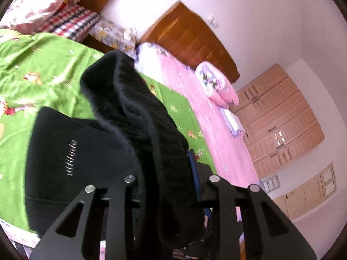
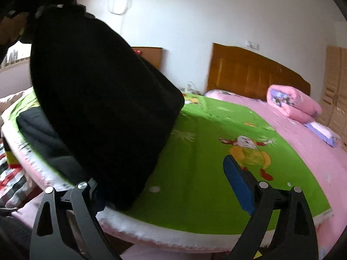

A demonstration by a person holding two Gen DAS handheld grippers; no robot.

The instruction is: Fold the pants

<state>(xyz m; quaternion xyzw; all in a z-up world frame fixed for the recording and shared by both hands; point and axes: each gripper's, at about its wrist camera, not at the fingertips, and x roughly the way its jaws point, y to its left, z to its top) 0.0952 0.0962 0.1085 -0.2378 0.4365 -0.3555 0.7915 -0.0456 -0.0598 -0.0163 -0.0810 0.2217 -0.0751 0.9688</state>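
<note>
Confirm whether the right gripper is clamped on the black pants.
No: the right gripper stands wide open, its blue pad bare over the green blanket, with the black pants hanging beside it.

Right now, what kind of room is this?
Most likely a home bedroom: a bed with a green cartoon blanket, a wooden headboard against the wall, a folded pink quilt.

The left wrist view was tilted, set close behind the pants (image 1: pixel 134 117), facing the headboard (image 1: pixel 190 41). The right wrist view was aimed across the blanket (image 2: pixel 206 151). Both were shared.
</note>
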